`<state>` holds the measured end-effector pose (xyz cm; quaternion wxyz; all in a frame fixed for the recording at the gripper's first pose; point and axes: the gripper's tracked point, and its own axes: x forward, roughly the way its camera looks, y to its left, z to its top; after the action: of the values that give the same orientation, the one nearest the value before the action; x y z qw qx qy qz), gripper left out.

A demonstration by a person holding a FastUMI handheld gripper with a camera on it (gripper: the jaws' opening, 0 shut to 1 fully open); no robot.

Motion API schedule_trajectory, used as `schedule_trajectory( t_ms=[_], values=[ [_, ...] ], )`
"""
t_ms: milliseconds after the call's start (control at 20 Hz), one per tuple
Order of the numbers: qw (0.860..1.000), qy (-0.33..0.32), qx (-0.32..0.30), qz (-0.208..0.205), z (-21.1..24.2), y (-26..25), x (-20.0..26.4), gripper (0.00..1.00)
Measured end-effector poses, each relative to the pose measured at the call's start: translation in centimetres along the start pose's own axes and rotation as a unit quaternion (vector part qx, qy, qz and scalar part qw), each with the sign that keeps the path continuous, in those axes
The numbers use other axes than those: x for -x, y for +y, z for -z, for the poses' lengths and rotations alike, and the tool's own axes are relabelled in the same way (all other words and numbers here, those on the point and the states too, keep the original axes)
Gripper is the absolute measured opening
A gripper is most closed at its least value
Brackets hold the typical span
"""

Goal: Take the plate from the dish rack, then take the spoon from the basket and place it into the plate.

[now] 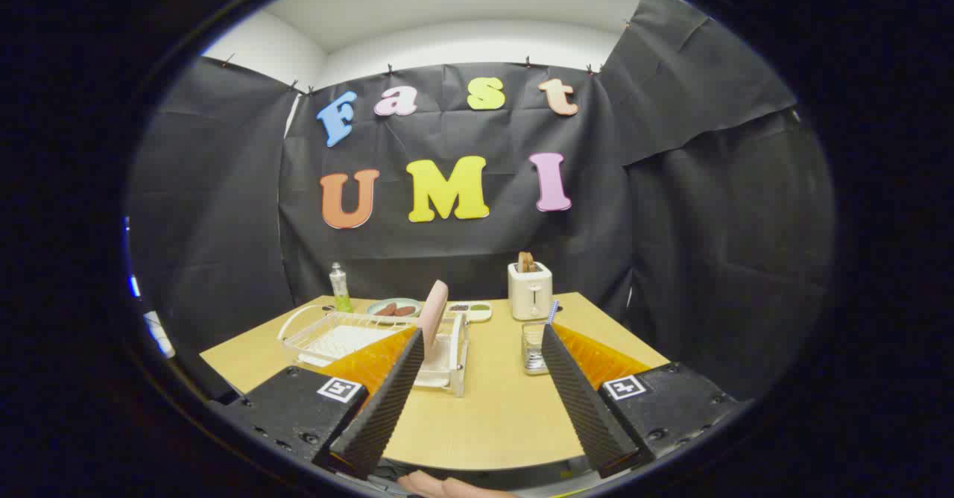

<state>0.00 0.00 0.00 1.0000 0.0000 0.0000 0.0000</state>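
Note:
A pink plate [433, 309] stands on edge in the white wire dish rack [350, 336] on the wooden table, just beyond my left fingertip. A small clear basket [533, 347] holds a spoon with a blue checked handle [552, 311], right beside my right fingertip. My gripper [483, 341] is open, well above the table, with nothing between its fingers. The plate and the basket lie ahead of the fingertips, one at each side of the gap.
At the back of the table [492, 408] stand a white toaster [529, 290] with bread in it, a small bottle [340, 288], a plate with sausages [393, 308] and a small dish [469, 310]. Bare tabletop lies between the rack and the basket.

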Motion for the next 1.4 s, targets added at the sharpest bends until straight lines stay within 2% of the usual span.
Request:
schedule_trajectory(
  t_ms=[1050,1200,1400],
  values=[
    [1.0,0.009,0.016,-0.021,0.9,1.1,0.8,1.0],
    [0.999,0.017,0.009,-0.038,0.7,2.1,0.4,1.0],
    [0.999,0.014,0.022,-0.034,-0.4,2.6,-1.0,1.0]
  ],
)
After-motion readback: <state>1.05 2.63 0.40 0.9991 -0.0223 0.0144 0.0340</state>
